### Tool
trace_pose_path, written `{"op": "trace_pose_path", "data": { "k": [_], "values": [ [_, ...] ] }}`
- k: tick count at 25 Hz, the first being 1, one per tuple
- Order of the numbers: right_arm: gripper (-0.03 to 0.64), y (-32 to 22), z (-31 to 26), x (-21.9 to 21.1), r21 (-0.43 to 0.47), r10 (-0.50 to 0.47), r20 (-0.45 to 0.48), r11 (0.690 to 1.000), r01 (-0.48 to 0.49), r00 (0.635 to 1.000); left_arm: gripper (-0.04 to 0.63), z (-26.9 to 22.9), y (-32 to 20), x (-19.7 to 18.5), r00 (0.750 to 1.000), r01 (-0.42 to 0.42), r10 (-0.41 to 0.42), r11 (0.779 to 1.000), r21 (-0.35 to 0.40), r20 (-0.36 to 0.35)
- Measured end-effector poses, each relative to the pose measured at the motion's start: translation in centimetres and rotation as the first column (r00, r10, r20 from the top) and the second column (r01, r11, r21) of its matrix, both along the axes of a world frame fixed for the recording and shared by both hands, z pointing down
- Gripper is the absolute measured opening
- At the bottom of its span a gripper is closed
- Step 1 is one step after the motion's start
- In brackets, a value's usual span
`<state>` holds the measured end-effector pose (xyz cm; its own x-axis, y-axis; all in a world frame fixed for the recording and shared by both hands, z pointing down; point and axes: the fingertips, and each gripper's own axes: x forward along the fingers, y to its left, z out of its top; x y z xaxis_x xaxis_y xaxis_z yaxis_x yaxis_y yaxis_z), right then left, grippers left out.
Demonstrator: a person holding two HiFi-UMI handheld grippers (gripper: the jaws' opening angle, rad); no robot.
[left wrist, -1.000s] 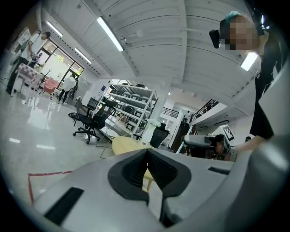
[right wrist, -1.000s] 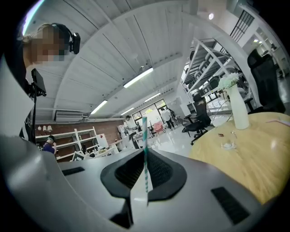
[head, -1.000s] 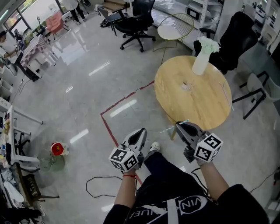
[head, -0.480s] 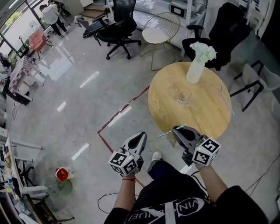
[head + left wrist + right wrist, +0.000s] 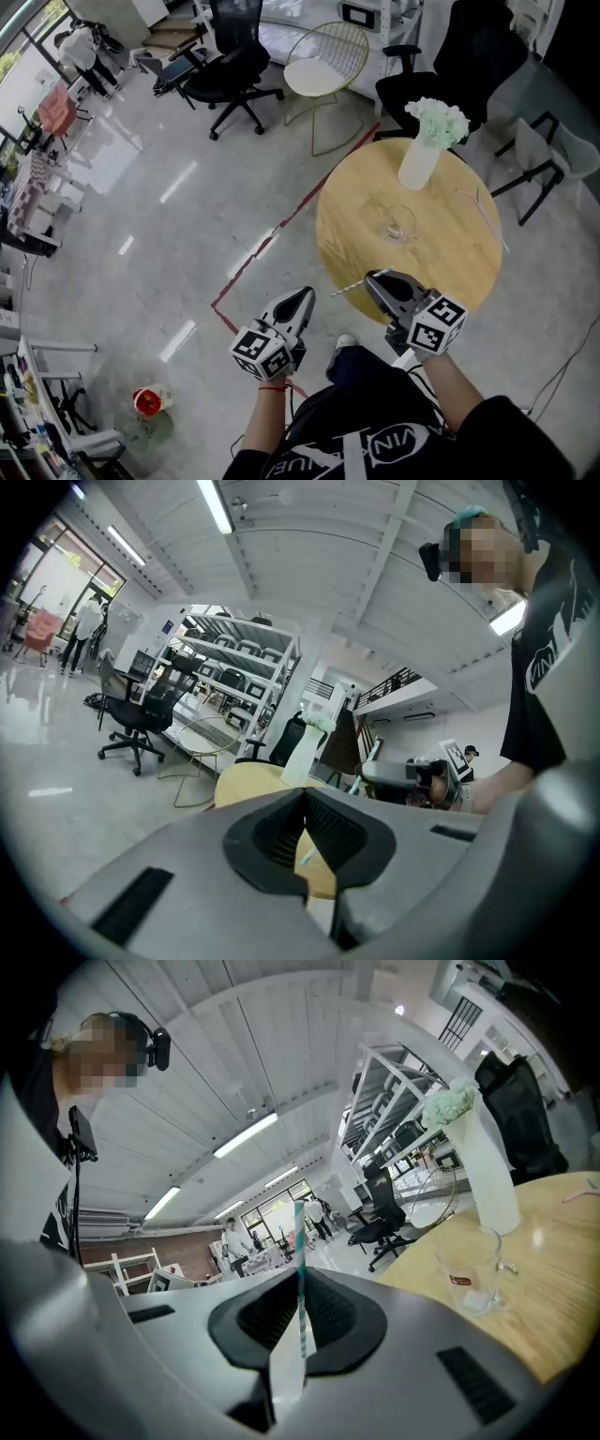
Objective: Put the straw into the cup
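Right gripper [image 5: 377, 280] clamped the straw [image 5: 351, 286] at the near edge of the table [image 5: 450, 258]; left gripper [image 5: 304, 294] sat clenched empty over open floor [image 5: 187, 234].

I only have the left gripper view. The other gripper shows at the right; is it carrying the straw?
Observer: Yes. The right gripper is shut on a teal-striped straw that stands up between its jaws.
Operator: Where is the cup?
Observer: A clear cup stands upright on the round table, nearer the person than the white vase.
Operator: Is the straw over it yet?
Observer: No; in the head view the straw is at the table's near edge, apart from the cup.
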<state>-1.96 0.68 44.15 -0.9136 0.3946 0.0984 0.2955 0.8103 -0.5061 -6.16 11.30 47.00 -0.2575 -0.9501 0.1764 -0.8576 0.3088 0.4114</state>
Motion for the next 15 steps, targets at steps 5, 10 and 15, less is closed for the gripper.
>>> {"op": "trace_pose_path", "data": {
  "k": [5,10,15],
  "values": [
    [0.020,-0.4,-0.1,-2.9,0.008,0.004,0.007,1.000,-0.004,1.000,0.008,-0.1,-1.2,-3.3,1.000,-0.020,0.020,1.000,0.002,0.005],
    [0.020,-1.9,-1.4,-3.6,0.017,0.060,0.020,0.998,-0.060,0.998,0.008,-0.6,-3.4,-4.9,0.997,-0.072,0.072,0.997,0.011,-0.001],
    [0.020,-4.3,-2.1,-2.3,0.008,0.194,0.028,0.981,-0.195,0.981,0.008,-0.8,-6.3,-4.9,0.981,-0.196,0.196,0.980,0.017,-0.007]
  ]
}}
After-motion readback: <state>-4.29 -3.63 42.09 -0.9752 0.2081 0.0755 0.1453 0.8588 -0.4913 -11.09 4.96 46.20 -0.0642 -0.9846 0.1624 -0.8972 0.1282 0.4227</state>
